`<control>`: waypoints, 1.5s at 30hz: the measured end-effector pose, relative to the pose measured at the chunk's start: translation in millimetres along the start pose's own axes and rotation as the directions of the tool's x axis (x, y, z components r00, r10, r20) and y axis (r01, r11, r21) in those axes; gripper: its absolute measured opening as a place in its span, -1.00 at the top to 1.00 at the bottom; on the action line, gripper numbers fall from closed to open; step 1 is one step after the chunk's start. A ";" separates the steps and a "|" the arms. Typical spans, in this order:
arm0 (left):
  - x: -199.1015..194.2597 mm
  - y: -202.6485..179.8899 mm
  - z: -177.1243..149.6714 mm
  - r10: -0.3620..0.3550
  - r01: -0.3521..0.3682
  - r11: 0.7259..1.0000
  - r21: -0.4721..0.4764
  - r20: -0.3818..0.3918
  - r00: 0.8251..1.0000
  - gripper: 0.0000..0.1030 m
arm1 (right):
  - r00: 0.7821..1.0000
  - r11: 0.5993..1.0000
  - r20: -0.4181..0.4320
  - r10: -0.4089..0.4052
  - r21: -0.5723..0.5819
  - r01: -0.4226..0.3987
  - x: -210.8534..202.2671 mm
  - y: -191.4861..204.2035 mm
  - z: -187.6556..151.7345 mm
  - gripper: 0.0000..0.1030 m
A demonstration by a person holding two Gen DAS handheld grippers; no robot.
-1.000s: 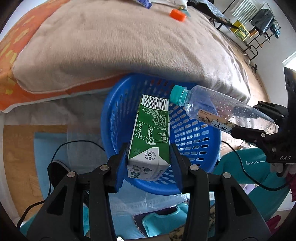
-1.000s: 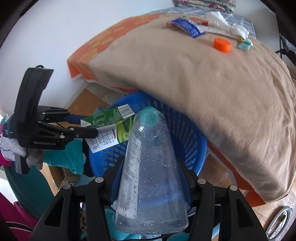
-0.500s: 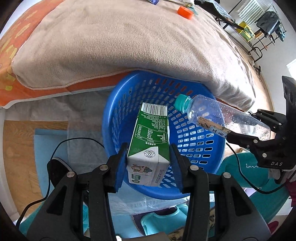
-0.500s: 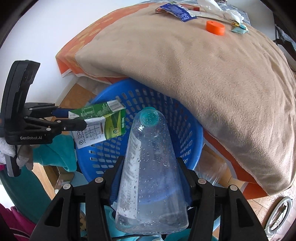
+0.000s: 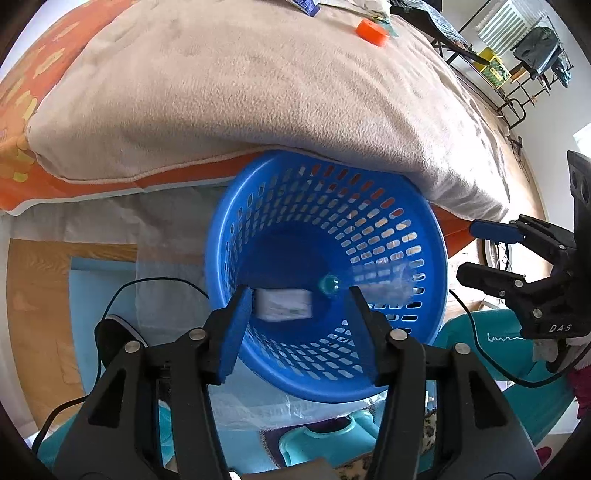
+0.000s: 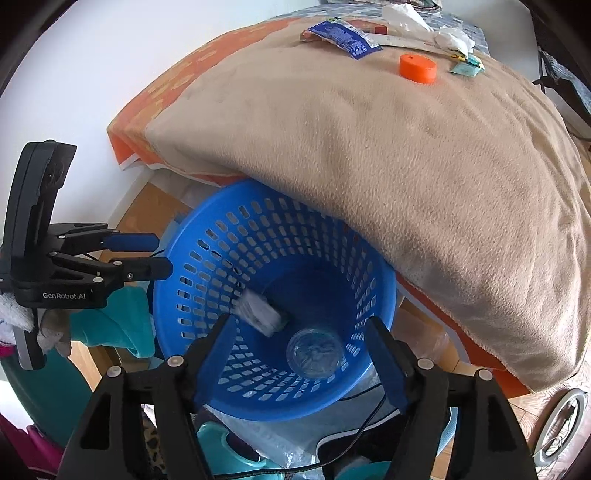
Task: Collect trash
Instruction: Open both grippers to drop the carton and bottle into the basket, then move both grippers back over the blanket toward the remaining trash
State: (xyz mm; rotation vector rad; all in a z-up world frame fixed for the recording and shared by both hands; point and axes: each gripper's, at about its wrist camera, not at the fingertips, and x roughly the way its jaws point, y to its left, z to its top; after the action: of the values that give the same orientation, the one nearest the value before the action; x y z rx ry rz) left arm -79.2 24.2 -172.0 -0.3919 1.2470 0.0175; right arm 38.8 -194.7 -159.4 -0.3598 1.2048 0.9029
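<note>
At frame centre, the round blue perforated plastic basket (image 5: 258, 206) contains the blurred carton (image 5: 284, 303) and clear plastic bottle (image 6: 314, 353), left gripper (image 5: 301, 325) and right gripper (image 6: 301, 358) have just spread and hold nothing, while the orange cap (image 6: 418, 68) and wrappers (image 6: 341, 35) remain upper right.

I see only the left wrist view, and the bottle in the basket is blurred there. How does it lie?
Observer: The right wrist view shows the bottle with its round base up, deep in the basket, beside the carton.
Operator: Is the right gripper free of it?
Observer: Yes. The right gripper has just been opening its jaws, and its pads touch nothing.
Operator: What trash lies beyond the cap?
Observer: A blue wrapper, white tissue and a small teal packet.
</note>
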 end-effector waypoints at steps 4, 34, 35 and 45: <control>-3.0 -2.1 1.2 0.000 0.000 1.000 0.007 0.012 1.000 -0.03 | 1.000 1.000 0.012 -0.007 -0.002 0.007 -2.2 1.9 1.5 -0.44; -45.5 -14.1 65.7 0.015 -0.018 1.000 0.014 0.190 0.982 -0.03 | 0.961 0.993 0.277 -0.007 0.111 -0.025 -67.9 -20.8 44.0 -0.63; -48.5 -14.0 70.7 0.019 -0.023 1.000 0.015 0.204 0.979 -0.03 | 0.959 0.993 0.285 -0.010 0.114 -0.023 -69.8 -22.2 47.0 -0.63; -60.8 -5.2 117.4 0.006 0.010 0.998 -0.058 0.267 0.964 -0.04 | 0.945 0.987 0.326 -0.036 0.157 -0.016 -78.8 -41.7 76.2 -0.64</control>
State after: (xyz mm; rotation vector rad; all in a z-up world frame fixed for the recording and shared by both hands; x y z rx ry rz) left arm 9.9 66.5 -83.8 -0.4275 0.9809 0.1024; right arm 113.7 -200.9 -69.3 -0.0813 0.9569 0.8148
